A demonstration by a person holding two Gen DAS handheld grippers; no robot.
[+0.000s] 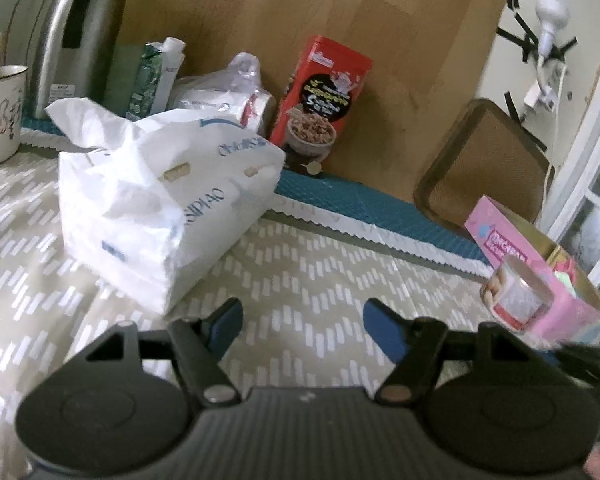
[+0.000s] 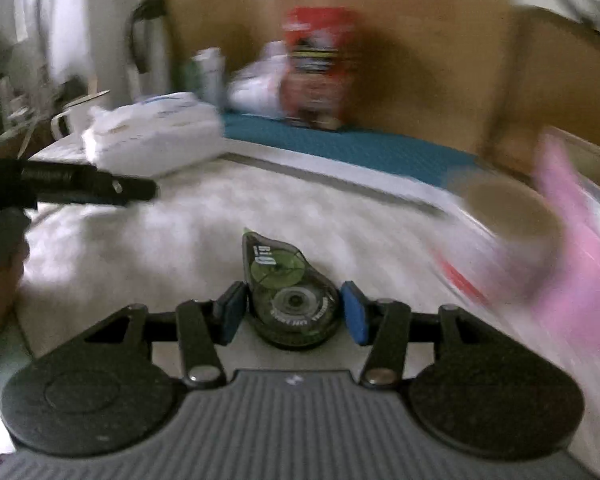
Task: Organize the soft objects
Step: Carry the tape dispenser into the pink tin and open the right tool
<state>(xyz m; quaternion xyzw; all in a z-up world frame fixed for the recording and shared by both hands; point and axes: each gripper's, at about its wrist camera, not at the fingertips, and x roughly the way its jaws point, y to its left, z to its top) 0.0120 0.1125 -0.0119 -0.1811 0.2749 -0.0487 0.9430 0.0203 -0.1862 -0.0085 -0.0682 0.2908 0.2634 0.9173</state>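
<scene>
Blue pads of my left gripper (image 1: 302, 326) sit apart with nothing between them, low over the patterned cloth (image 1: 300, 272). Ahead and to the left lies the soft tissue pack (image 1: 160, 200), near my left pad but not touching it. Its long side runs from close by me up toward the red box (image 1: 320, 104) at the back. To the right, a small jar (image 1: 518, 294) sits by the pink box (image 1: 540, 272). Bare cloth lies open in front of me.

Now my other view, which is blurry. Between the pads of my right gripper (image 2: 294, 312) is a green tape roller (image 2: 290, 292), held tight, its tip pointing away from me. The tissue pack (image 2: 156, 140) is far off to the left, past my left gripper (image 2: 100, 186), so I think my left gripper is nearer to it. The pink box (image 2: 572, 240) crowds the right side.
</scene>
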